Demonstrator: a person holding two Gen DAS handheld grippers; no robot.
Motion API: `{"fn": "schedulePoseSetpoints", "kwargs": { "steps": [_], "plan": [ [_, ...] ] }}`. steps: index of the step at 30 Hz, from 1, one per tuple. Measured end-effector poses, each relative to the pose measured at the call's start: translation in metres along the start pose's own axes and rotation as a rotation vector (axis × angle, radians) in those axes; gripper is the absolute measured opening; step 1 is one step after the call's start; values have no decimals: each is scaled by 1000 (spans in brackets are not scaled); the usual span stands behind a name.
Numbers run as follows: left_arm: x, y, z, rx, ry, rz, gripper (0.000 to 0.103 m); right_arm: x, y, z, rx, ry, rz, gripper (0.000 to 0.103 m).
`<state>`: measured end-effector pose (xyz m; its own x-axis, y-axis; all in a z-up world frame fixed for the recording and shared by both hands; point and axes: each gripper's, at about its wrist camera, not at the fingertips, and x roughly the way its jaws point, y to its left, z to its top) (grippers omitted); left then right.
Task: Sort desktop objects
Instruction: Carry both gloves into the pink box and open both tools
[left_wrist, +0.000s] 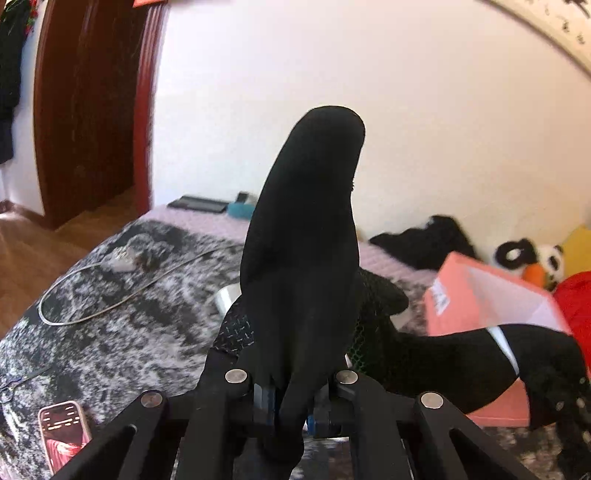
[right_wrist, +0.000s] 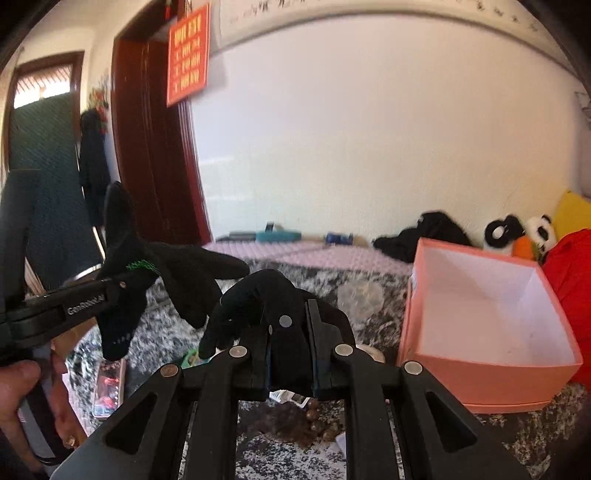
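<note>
A black sock (left_wrist: 303, 258) with green stitching is stretched in the air between my two grippers. My left gripper (left_wrist: 291, 402) is shut on one end, which stands up in front of its camera. In the right wrist view the left gripper (right_wrist: 114, 291) shows at the left with the sock (right_wrist: 184, 277) hanging from it. My right gripper (right_wrist: 290, 354) is shut on the other end of the sock. An open pink box (right_wrist: 491, 325) stands on the bed at the right, and it also shows in the left wrist view (left_wrist: 480, 306).
A phone (left_wrist: 64, 432) lies at the near left on the grey patterned blanket (left_wrist: 129, 332), with a white cable (left_wrist: 110, 291) and a tape roll (left_wrist: 227, 297). Brown beads (right_wrist: 314, 417) lie below my right gripper. Black clothes (right_wrist: 424, 232), a panda toy (right_wrist: 539, 232) and a red cloth (right_wrist: 569, 277) lie by the wall.
</note>
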<state>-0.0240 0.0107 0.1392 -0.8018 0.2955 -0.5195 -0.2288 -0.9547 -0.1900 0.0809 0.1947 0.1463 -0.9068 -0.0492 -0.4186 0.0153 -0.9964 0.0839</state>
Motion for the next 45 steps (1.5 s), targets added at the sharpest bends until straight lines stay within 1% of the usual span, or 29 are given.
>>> {"fn": "schedulePoseSetpoints", "kwargs": {
  "steps": [2,5,11,17,22,24,29,34,37,41,43,45],
  "plan": [
    [-9,-14,2,12,-16,-16,5,-20,-3,1,1,-41,-6,15],
    [-22,-34,4,30,-41,-41,5,-44,-7,6,-1,-79,-12,15],
    [-47,-76,9,65,-88,-89,5,-99,-28,18,17,-184,-50,15],
    [-52,-122,10,106,-109,-154,5,-146,-62,31,55,-282,-121,15],
    [-45,-165,9,142,-99,-214,5,-169,-98,38,82,-326,-198,15],
    [-38,-185,8,155,-91,-244,5,-178,-115,41,93,-345,-242,15],
    [-11,-234,10,193,-70,-302,5,-170,-161,47,122,-367,-349,15],
    [31,-277,7,236,-25,-333,5,-134,-218,50,199,-338,-432,15],
    [70,-295,0,259,37,-335,5,-105,-251,48,241,-287,-457,15],
    [120,-309,-19,271,135,-317,5,-62,-290,40,294,-179,-455,15],
    [141,-313,-28,271,178,-307,5,-41,-305,30,322,-121,-440,15],
    [159,-315,-37,276,218,-296,5,-21,-317,17,348,-58,-407,15]
  ]
}}
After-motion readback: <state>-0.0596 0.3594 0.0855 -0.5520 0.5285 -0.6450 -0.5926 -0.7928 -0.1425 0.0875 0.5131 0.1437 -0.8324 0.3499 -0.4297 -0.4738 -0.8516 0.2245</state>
